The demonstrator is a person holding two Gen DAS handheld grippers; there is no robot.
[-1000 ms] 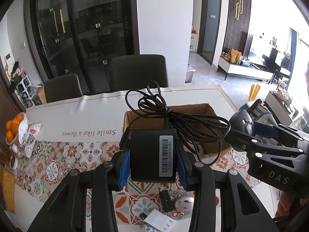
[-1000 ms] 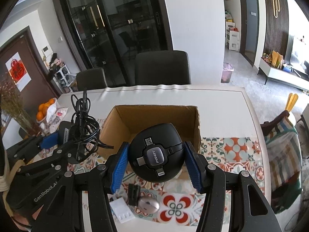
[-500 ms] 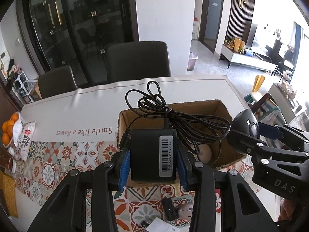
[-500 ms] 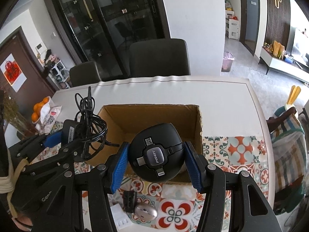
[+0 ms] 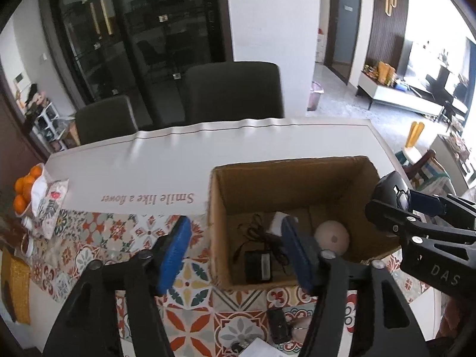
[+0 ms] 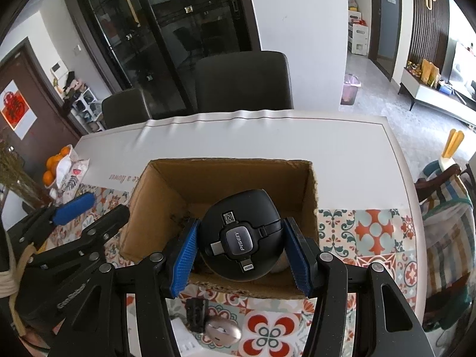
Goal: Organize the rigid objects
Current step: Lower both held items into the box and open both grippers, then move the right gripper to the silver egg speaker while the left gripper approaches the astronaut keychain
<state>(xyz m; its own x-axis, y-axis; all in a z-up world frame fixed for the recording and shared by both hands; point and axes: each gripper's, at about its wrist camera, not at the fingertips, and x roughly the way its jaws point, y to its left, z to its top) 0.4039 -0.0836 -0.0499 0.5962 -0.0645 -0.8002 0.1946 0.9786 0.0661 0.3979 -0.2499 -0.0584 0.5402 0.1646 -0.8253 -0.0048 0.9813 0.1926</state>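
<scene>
The black power adapter (image 5: 257,265) lies in the cardboard box (image 5: 300,166), long axis running near-to-far, cord (image 5: 261,235) tangled beyond it. The left gripper (image 5: 235,253) gapes empty over the box's left wall. The right gripper (image 6: 242,251) clamps a round black Pisen charger (image 6: 241,235) above the box's near edge.

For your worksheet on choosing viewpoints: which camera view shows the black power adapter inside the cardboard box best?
The left wrist view: the power adapter lies in plain sight on the floor of the cardboard box, its cord beside it. In the right wrist view the held black cable hub and the box wall hide it.
</scene>
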